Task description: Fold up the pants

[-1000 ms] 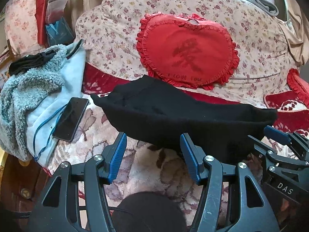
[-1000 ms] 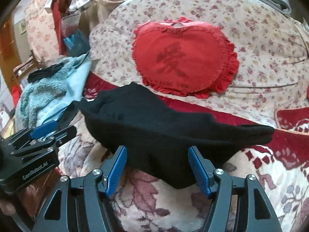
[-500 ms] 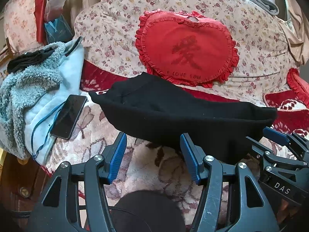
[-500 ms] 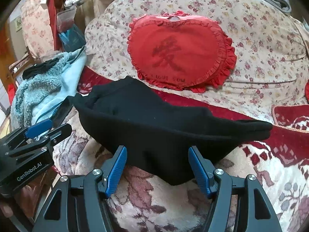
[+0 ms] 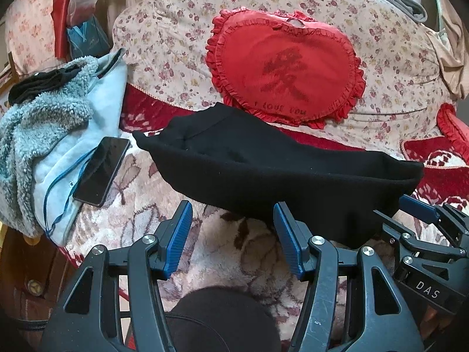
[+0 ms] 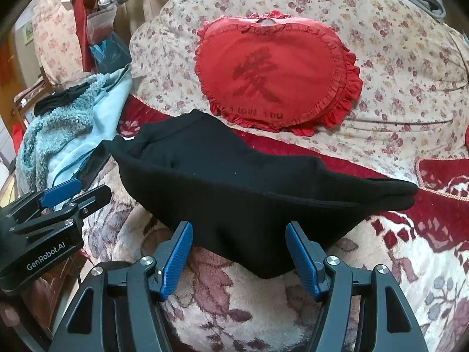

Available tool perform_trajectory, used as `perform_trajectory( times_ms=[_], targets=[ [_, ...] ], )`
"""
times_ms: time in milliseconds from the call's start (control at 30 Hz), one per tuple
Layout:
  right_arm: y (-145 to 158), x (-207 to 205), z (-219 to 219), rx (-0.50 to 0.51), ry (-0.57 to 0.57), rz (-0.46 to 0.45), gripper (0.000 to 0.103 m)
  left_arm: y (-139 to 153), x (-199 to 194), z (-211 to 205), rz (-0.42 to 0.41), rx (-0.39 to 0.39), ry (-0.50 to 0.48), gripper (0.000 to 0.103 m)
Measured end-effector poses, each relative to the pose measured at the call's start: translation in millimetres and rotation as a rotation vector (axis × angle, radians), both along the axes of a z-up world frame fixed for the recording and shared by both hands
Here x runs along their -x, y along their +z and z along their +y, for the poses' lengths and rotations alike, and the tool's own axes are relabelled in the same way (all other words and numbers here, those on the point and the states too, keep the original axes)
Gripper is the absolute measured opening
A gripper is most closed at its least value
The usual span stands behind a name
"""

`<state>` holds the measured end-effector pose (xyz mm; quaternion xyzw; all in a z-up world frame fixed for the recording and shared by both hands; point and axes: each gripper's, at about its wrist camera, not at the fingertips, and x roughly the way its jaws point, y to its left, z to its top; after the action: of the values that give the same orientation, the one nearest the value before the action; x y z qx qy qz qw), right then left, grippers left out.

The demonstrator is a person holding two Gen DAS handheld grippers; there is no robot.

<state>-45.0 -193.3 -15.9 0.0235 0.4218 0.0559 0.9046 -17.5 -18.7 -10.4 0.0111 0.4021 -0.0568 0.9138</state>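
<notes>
The black pants (image 5: 263, 170) lie folded in a long bundle on the flowered blanket, in front of a red heart cushion; they also show in the right wrist view (image 6: 249, 187). My left gripper (image 5: 233, 234) is open and empty, its blue pads just short of the pants' near edge. My right gripper (image 6: 239, 252) is open and empty, its pads on either side of the pants' lowest fold without holding it. The right gripper shows at the left view's right edge (image 5: 422, 220), the left gripper at the right view's left edge (image 6: 55, 199).
A black phone (image 5: 102, 170) lies on a light blue fleece garment (image 5: 44, 135) left of the pants. The red heart cushion (image 5: 287, 67) leans on a floral backrest (image 5: 176, 44). A second red cushion (image 5: 451, 135) is at the right. Wooden furniture is at lower left.
Both grippers stayed open. The views shifted slightly; the pants sit a little lower and closer in the right wrist view. The pants themselves have not moved.
</notes>
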Motion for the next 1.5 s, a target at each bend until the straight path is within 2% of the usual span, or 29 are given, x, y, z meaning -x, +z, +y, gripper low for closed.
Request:
perform_trajectory(
  times_ms=[600, 767, 1133, 1300, 1500],
  targets=[
    [-8.7, -1.3, -5.8, -0.011, -0.01, 0.024, 0.064, -5.6, -6.2, 4.2, 0.034, 0.011, 0.011, 0.057],
    [-12.7, -3.3, -14.1, -0.019, -0.023, 0.038, 0.064, -9.7, -17.4, 20.9, 0.066, 0.044, 0.049, 0.057],
    [-21.4, -14.5, -29.9, -0.051, -0.038, 0.062, 0.064, -16.5, -53.1, 46.1, 0.088, 0.044, 0.125, 0.057],
    [-19.6, -22.1, -28.4, -0.061, -0.008, 0.051, 0.064, -20.0, -69.6, 56.5, 0.096, 0.042, 0.148, 0.057],
    [-15.4, -37.7, -13.9, -0.101, 0.104, 0.013, 0.064, -25.2, -88.0, 69.5, 0.124, 0.057, 0.17, 0.057]
  ],
)
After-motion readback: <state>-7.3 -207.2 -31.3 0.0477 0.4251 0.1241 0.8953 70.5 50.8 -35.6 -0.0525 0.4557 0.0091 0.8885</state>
